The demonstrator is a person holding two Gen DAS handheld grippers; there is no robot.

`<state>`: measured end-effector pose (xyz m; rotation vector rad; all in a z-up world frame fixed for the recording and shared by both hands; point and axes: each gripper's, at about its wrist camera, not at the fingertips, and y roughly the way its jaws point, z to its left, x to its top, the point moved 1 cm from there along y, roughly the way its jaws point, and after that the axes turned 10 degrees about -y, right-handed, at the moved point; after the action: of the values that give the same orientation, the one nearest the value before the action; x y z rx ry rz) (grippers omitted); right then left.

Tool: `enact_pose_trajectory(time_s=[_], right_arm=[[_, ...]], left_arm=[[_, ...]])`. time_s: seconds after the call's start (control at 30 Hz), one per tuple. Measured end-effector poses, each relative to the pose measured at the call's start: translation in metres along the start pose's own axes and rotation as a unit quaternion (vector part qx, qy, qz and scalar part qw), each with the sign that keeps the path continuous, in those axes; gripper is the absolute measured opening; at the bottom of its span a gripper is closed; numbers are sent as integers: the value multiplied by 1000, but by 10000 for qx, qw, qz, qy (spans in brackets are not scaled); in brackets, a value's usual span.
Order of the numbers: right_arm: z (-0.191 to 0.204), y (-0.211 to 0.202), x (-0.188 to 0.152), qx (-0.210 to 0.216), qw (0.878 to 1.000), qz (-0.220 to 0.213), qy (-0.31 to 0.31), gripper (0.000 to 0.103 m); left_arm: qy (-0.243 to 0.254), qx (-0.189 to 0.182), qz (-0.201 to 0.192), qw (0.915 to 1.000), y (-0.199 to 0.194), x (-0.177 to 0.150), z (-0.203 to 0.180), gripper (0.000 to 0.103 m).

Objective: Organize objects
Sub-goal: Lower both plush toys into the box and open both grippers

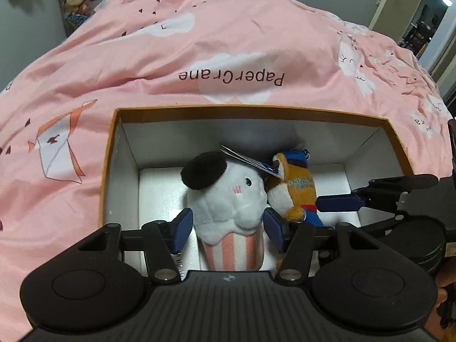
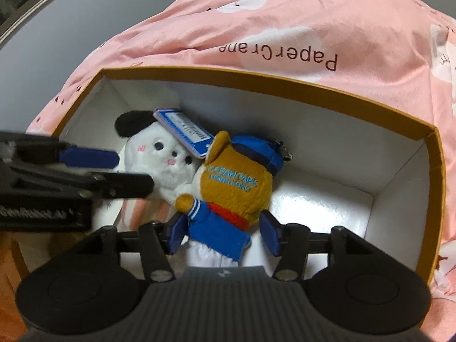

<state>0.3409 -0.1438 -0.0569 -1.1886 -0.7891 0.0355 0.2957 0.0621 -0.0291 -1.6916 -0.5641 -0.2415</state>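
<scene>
An open white box with an orange rim (image 1: 250, 108) (image 2: 256, 77) sits on a pink bed cover. Two plush toys lie side by side inside it. One is white with a black ear and a pink-striped body (image 1: 228, 199) (image 2: 168, 156). The other is brown in a blue cap and jacket (image 1: 296, 191) (image 2: 233, 188), and its paper tag (image 2: 185, 132) rests across the white toy's head. My left gripper (image 1: 228, 230) is open and straddles the white toy's lower body. My right gripper (image 2: 223, 233) is open around the brown toy's jacket, with a gap at the right pad.
The pink "PaperCrane" duvet (image 1: 228, 42) surrounds the box on all sides. Bare box floor (image 2: 319, 202) lies right of the brown toy. More plush toys (image 1: 74, 0) hang by the wall at top left. A door (image 1: 390, 0) stands open at top right.
</scene>
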Motion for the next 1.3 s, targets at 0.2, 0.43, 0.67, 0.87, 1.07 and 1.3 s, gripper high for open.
enact_pose_trajectory(time_s=[0.2, 0.43, 0.67, 0.87, 1.07, 1.3], right_arm=[[4, -7, 1, 15, 9999, 25, -101, 61], [5, 3, 1, -158, 9996, 237, 40, 47], [-18, 0, -7, 79, 9955, 74, 941, 39], [-8, 7, -1, 329, 9968, -133, 716, 37], [7, 11, 8, 134, 9999, -8, 68, 37], [0, 11, 7, 59, 9996, 173, 193, 39]], left_arm=[[-11, -95, 26, 10000, 9, 4, 1, 62], [70, -71, 14, 9999, 12, 1, -3, 48], [258, -60, 86, 9996, 15, -5, -2, 45], [276, -79, 158, 9995, 14, -5, 0, 43], [347, -81, 217, 9991, 16, -3, -1, 39], [325, -29, 188, 9993, 19, -4, 0, 39]])
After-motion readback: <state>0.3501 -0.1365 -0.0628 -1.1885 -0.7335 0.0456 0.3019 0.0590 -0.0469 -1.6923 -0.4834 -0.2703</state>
